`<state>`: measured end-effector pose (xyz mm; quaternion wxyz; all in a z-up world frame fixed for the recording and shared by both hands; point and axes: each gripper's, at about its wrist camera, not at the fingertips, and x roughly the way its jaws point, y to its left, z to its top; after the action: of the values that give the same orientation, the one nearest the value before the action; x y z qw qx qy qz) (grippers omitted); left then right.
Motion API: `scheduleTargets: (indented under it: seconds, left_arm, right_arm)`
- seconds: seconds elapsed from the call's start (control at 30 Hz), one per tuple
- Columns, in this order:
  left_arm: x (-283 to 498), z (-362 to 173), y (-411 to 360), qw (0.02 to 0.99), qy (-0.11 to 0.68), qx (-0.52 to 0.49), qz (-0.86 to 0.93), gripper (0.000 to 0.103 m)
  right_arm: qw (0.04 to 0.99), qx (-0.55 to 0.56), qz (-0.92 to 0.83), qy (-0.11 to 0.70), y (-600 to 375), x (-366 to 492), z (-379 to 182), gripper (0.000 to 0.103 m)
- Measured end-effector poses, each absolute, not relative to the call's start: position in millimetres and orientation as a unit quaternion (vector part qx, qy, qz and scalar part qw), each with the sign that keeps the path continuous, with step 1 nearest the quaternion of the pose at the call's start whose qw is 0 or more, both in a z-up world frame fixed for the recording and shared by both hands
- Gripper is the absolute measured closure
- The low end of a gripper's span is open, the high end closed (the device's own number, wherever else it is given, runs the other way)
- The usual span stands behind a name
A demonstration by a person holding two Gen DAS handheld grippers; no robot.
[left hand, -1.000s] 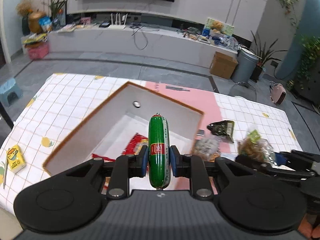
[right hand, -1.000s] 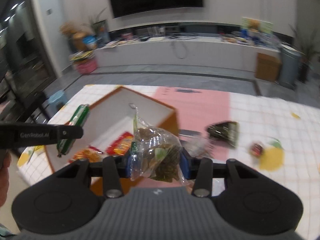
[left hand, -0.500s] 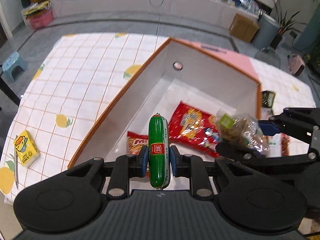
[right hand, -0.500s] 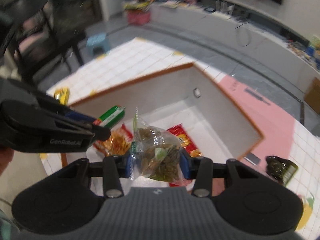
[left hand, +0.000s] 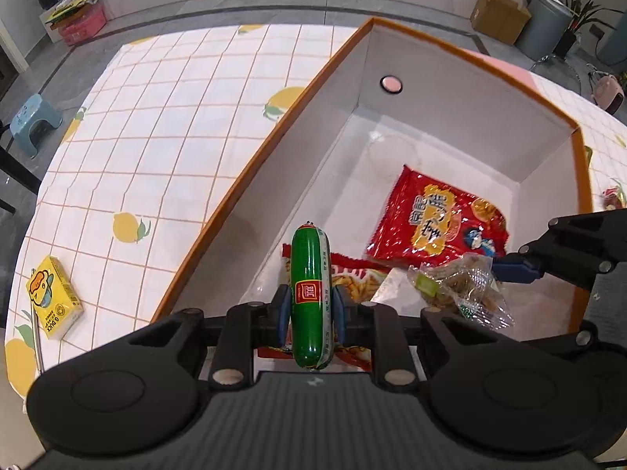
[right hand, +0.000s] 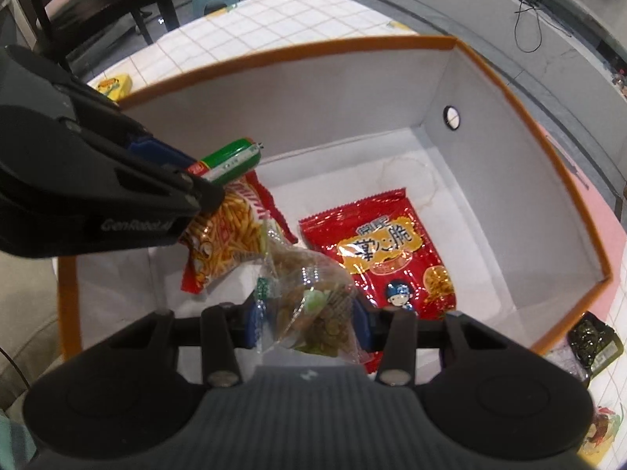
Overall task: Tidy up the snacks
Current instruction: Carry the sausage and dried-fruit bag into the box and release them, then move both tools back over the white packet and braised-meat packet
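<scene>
My left gripper is shut on a green sausage stick and holds it over the near end of the orange-rimmed white box. It also shows in the right wrist view. My right gripper is shut on a clear bag of brown snacks, held above the box floor; the bag also shows in the left wrist view. A large red snack packet and a red packet of fries lie in the box.
A yellow juice carton lies on the lemon-print tablecloth left of the box. A dark green packet lies outside the box's right side. A blue stool stands on the floor beyond the table.
Both grippers have moved forward and down over the box with their snacks held. The box interior now fills both views.
</scene>
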<state>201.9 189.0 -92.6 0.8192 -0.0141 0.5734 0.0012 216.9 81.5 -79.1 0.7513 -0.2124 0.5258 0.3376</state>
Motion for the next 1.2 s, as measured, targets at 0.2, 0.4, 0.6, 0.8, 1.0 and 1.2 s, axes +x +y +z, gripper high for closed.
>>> scheduleTargets:
  seconds: [0.2,0.4,0.6,0.8,1.0,1.2]
  left_arm:
    - [202,-96,190,0.818,0.575,-0.014,-0.002,0.078]
    - [201,-96,189,0.821,0.571,-0.011,-0.002,0.078]
    - [197,-94,186,0.825,0.565,-0.006,0.000,0.077]
    - [191,-83,179,0.835,0.550,0.002,0.000,0.054]
    - [183,-60,170,0.853,0.522,0.009,0.001,0.033]
    - [172,-33,152,0.872,0.489,0.015,-0.006,0.027]
  right_arm:
    - [0.744,-0.217,0.336,0.536,85,220,-89,0.060]
    - [0.742,-0.217,0.336,0.538,86,219,-91,0.059]
    - [0.747,-0.215,0.338,0.531,85,215,-82,0.052]
    - [0.761,-0.211,0.335,0.514,79,211,-63,0.045]
    - [0.786,-0.199,0.329,0.485,64,198,-34,0.038]
    - [0.823,-0.172,0.306,0.447,31,177,-2,0.038]
